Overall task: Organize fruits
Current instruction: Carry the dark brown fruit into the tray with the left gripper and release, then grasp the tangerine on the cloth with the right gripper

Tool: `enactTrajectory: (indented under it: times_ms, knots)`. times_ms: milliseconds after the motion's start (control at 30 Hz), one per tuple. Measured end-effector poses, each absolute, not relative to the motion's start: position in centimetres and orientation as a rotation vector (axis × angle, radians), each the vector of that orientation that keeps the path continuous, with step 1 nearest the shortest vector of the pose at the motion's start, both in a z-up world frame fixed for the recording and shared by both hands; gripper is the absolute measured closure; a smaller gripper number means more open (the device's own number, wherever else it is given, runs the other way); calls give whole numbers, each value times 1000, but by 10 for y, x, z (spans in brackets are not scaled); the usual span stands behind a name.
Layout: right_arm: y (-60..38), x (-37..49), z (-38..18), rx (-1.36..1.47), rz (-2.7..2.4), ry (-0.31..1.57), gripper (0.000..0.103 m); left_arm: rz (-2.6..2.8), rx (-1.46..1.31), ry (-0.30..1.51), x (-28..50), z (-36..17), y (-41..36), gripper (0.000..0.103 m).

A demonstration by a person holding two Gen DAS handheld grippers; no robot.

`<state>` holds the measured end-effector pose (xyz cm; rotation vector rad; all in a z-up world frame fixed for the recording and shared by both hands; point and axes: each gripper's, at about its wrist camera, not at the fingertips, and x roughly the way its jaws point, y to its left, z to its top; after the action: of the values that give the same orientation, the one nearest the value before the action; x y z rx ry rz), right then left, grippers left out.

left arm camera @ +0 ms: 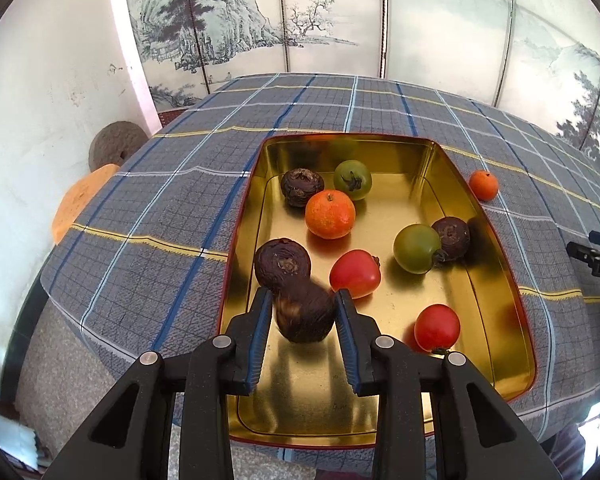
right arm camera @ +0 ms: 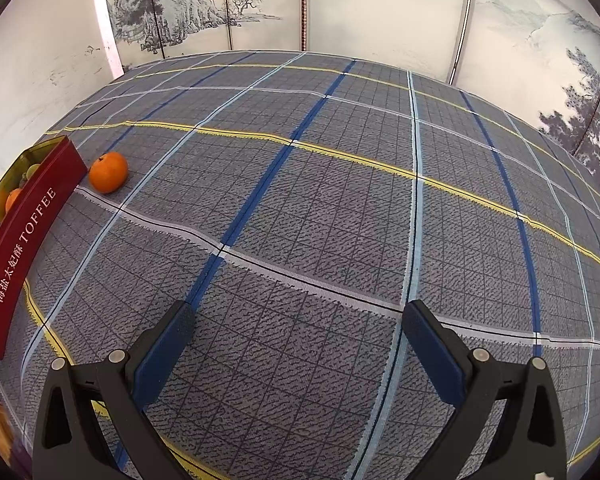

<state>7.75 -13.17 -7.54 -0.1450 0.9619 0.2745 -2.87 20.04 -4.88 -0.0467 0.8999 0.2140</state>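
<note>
A folding screen (left arm camera: 340, 20) painted with ink mountains and pines is standing behind the surface (right arm camera: 300, 200), which is lying under a grey-blue plaid cloth crossed by yellow and blue stripes. On it a gold-lined tin (left arm camera: 500, 248) with dark red sides, lettered TOFFEE on the wall facing the right wrist camera, is holding most of the fruit. The left gripper (left arm camera: 302, 298) is tilting steeply down over the tin's near left part, and a dark brown water chestnut (left arm camera: 306, 316), blurred, is sitting between its blue pads; the gap is narrow, but whether the pads are pressing on it I cannot tell. The right gripper (right arm camera: 298, 316) is angling down over bare cloth with its fingers standing wide apart and nothing between them. Inside the tin are lying a tangerine (left arm camera: 330, 214), two green tomatoes (left arm camera: 417, 248) (left arm camera: 353, 179), two red tomatoes (left arm camera: 355, 273) (left arm camera: 437, 327) and three more water chestnuts (left arm camera: 283, 265) (left arm camera: 302, 187) (left arm camera: 452, 238). A smaller tangerine (right arm camera: 108, 172) is resting on the cloth just beside the tin's far right corner.
</note>
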Motion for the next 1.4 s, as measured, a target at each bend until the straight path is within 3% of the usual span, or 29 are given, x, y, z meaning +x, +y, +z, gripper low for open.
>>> enactTrajectory:
  times_ms: [333,567,700,967,1033,1233,1400]
  knots:
    - [-130,77,-74,-144,251,953,0,222,-57,882,-33,-44,204,55]
    - [-86,73,-49,-103,414,833,1,243,-13,875,-33,-40,201,53]
    - [-51,86,-47,-122,507,838,9,246,-11,878,-32,-40,202,53]
    - [3,104,-48,-155,631,825,11,254,-16,889,-30,-42,204,52]
    - [12,110,-51,-174,634,827,19,251,-18,891,-29,-43,203,52]
    - [22,125,-61,-183,624,860,28,247,-13,902,-25,-44,202,51]
    - [28,132,-65,-207,621,867,29,243,-12,904,-24,-44,202,51]
